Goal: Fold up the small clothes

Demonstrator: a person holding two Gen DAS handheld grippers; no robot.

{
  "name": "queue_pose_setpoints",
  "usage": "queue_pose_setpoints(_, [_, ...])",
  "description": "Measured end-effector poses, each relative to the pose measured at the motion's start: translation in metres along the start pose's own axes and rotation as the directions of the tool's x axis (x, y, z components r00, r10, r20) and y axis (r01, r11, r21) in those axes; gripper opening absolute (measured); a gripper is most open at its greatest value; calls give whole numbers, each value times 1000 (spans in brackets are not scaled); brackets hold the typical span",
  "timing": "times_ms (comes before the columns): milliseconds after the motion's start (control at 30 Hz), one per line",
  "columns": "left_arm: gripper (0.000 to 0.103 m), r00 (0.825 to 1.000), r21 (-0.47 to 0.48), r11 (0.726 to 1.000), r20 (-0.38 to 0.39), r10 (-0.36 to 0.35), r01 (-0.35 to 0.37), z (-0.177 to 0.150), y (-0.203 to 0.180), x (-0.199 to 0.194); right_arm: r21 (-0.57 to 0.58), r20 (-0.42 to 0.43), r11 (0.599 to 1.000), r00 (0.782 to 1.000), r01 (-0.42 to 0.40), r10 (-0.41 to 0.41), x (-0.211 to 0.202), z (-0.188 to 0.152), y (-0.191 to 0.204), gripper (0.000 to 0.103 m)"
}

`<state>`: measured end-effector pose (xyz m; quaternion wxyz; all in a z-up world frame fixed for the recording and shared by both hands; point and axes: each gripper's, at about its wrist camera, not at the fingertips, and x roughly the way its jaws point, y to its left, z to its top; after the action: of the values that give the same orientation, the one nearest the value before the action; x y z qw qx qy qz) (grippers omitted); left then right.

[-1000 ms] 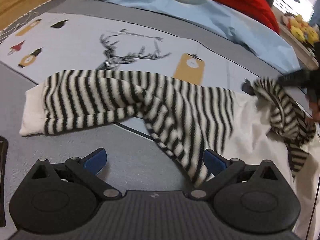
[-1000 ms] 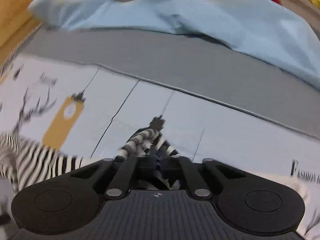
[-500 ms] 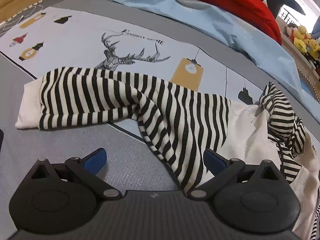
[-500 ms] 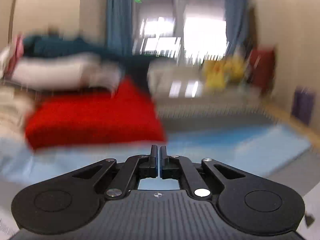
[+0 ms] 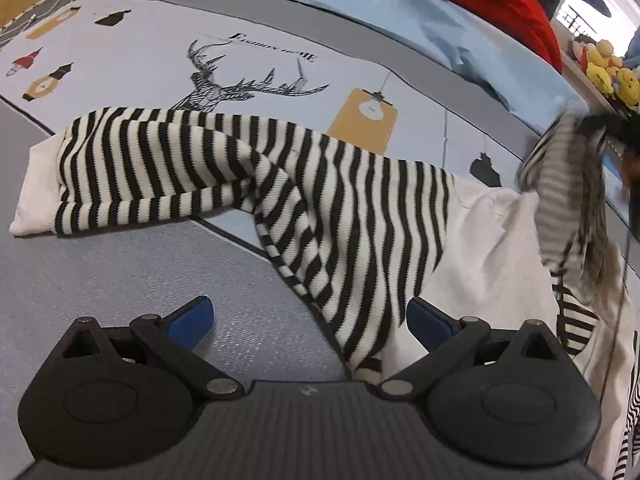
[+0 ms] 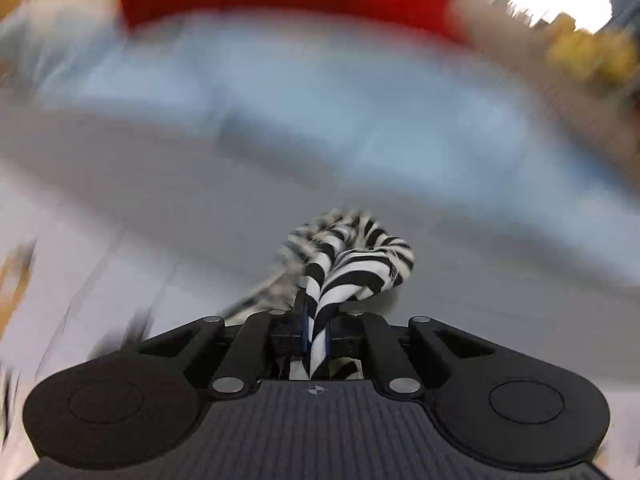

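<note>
Jaws of the right gripper (image 6: 316, 332) are pinched tight on a bunched bit of the striped garment (image 5: 344, 216), prob. a sleeve end or cuff, w/ cloth poking out past the tips. That hold looks meant to lift the loose part up & carry it over the body for a fold. Left gripper (image 5: 308, 320) has its jaws wide apart, blue pads (image 5: 190, 320) either side of the hem w/o pressing it, likely waiting to pin or grab the lower edge. Garment lies spread on the printed bedsheet (image 5: 132, 56), one sleeve stretched out left, white lining showing at right; right-hand portion is raised & blurred
</note>
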<state>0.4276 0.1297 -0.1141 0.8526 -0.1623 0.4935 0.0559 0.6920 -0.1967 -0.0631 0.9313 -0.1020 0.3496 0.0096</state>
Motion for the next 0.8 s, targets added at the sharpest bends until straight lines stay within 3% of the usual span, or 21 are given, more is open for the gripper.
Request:
queue_pose_setpoints(33, [103,1000,6,1000,3,3,-3,-1,-2,0,72,156,995,984,71,-81,-17,10,-11,7])
queue_pose_setpoints(67, [103,1000,12,1000,3,8,-8,-1,-4,1,163,286,979,943,125,-168,-30,14,-21,16])
queue_pose_setpoints(100, [103,1000,19,1000,0,11,-11,-1,-5,2,235,355,959,904,161,-239,-39,16,-29,26])
queue_pose_setpoints(133, [103,1000,26,1000,-3,14,-14,-2,-6,3,257,359,949,894,182,-269,-39,16,-34,72])
queue_pose_setpoints(167, [103,1000,30,999,-6,16,-16,-3,-6,4,234,313,951,911,201,-269,-35,17,-36,103])
queue_pose_setpoints(233, [103,1000,29,999,-7,14,-14,-4,-7,4,156,229,963,941,218,-250,-24,9,-36,97])
queue_pose_setpoints(300, [103,1000,30,1000,3,9,-9,-4,-7,2,117,213,964,943,237,-257,-26,-8,-37,97])
queue_pose_setpoints(400, [103,999,49,999,32,4,-6,-6,-12,-5,183,224,972,957,144,-184,-53,-32,-43,96])
queue_pose_setpoints(467, [103,998,85,996,68,8,-13,-9,-18,-12,250,249,967,962,44,-108,-89,-53,-49,96])
queue_pose_setpoints(533, [103,992,152,988,128,18,-38,-14,-27,-22,290,294,957,954,-33,-56,-144,-79,-50,96])
queue_pose_setpoints(633, [103,977,234,968,208,43,-93,-24,-39,-37,300,326,950,945,-89,-14,-238,-125,-48,97])
queue_pose_setpoints(800, [103,977,278,959,211,-8,-53,-50,-46,-73,364,306,919,951,-155,39,-361,-221,-29,100])
